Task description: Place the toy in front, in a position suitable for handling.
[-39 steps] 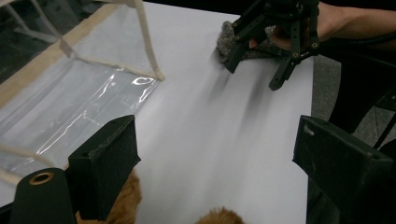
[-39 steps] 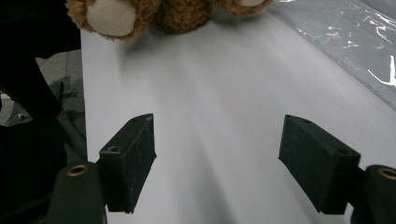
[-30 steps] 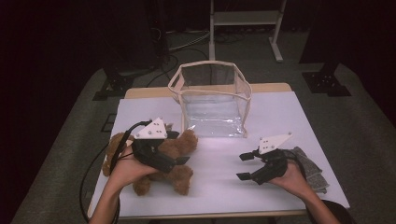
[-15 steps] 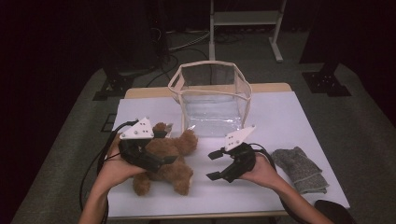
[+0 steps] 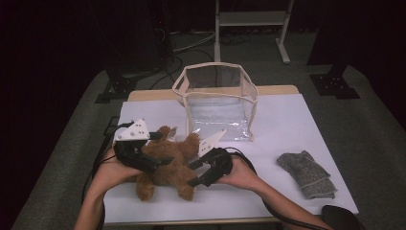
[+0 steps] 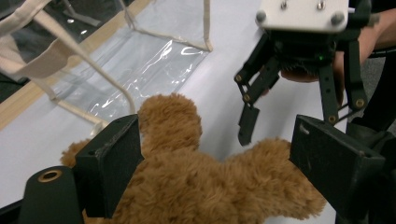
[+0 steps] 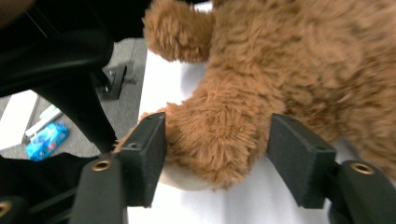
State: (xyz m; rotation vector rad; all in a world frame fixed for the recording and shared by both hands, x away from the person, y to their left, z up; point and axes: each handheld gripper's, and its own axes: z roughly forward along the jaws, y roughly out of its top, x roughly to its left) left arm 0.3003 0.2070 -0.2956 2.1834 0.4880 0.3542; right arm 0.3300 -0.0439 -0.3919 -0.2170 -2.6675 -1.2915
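Straddling brown plush bear (image 5: 165, 165) at worktop (image 5: 287, 124) near left: left gripper (image 5: 152, 152) jaws around torso, pads not visibly pressing. Right gripper (image 5: 195, 173) jaws just closing round leg, one pad touching. Light, soft, compressible; grip torso or limb root.

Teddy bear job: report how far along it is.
Done: nothing is packed; the clear bag stands open and the grey cloth lies at the table's right. In hand: the teddy bear lies on the table, the left gripper straddling its body, while the right gripper has just been closing around a leg, one pad touching. Left, probably: lifting it into the bag.
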